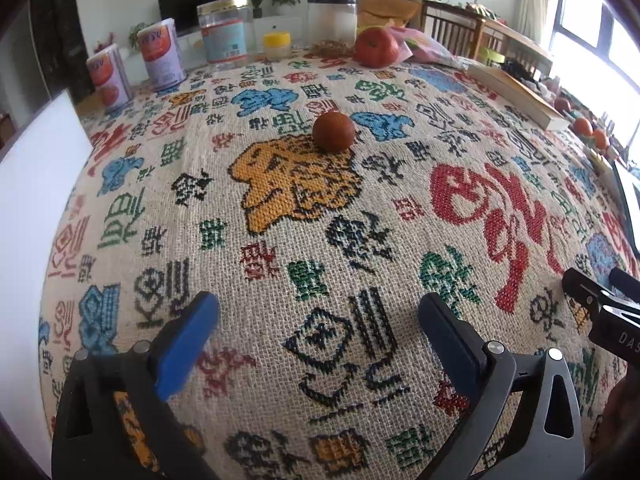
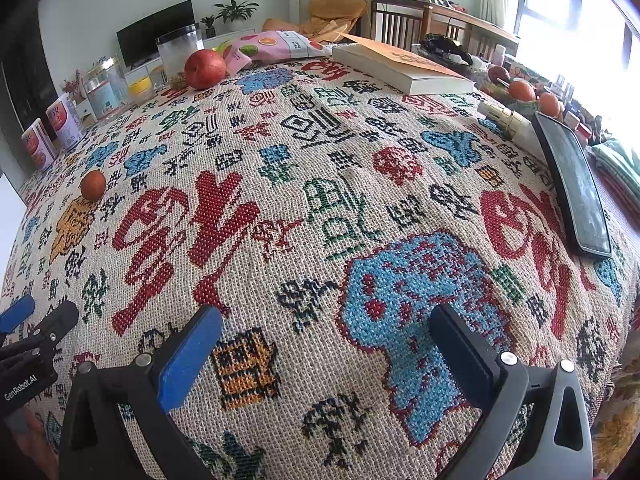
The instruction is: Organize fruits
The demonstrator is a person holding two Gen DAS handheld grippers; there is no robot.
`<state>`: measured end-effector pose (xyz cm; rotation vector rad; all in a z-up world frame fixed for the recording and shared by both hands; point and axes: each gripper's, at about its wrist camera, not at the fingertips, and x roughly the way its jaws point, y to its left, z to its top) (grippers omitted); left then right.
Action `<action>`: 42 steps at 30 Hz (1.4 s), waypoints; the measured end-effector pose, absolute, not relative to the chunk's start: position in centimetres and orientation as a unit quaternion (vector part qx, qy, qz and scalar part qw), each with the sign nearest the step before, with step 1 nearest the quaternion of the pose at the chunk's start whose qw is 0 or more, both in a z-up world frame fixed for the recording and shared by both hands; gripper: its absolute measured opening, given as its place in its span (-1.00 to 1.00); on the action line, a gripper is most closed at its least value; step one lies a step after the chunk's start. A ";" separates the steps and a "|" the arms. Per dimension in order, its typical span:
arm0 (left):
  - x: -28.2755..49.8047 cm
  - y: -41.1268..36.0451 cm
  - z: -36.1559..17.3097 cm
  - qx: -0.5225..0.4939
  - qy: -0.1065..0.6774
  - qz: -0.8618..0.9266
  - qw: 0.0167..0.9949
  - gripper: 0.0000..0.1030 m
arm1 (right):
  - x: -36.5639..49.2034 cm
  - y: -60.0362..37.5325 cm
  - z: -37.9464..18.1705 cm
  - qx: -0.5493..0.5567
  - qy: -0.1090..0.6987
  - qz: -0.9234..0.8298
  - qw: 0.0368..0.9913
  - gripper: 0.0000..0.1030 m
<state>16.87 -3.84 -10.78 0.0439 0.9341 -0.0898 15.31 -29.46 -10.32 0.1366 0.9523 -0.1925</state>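
Fruits are lying scattered: small orange point(image 1: 333, 131) sitting alone, well apart from the apple point(image 1: 375, 47); left gripper point(image 1: 316, 316) and right gripper point(image 2: 326, 326) are gaping wide, holding nothing; sorting is barely starting.

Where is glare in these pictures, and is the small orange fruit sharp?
Left wrist view: window blown out at right; small orange fruit sharp, tablecloth bulges from fisheye. Right wrist view: window overexposed, the fruit small and softer.

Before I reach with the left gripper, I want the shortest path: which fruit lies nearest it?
The small orange, alone mid-cloth, straight ahead of the open left gripper. The apple sits far back by the jars, and the other oranges sit off at the cloth's right edge.
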 end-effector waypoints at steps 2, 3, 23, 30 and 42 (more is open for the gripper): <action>16.9 -3.9 -10.8 0.021 0.450 -0.043 0.892 0.97 | 15.3 -29.4 -10.3 0.063 0.459 -0.093 0.881 1.00; 16.9 -3.8 -10.8 0.021 0.450 -0.043 0.892 0.97 | 15.3 -29.4 -10.3 0.062 0.460 -0.093 0.881 1.00; 16.8 -3.8 -10.8 0.021 0.450 -0.043 0.892 0.98 | 15.5 -29.3 -10.2 0.061 0.464 -0.093 0.879 1.00; 16.9 -3.8 -10.8 0.021 0.450 -0.043 0.892 0.98 | 15.5 -29.3 -10.1 0.061 0.464 -0.093 0.879 1.00; 18.3 -2.2 -9.7 -0.058 0.454 -0.107 0.883 0.97 | 15.3 -29.4 -10.2 0.061 0.463 -0.094 0.880 1.00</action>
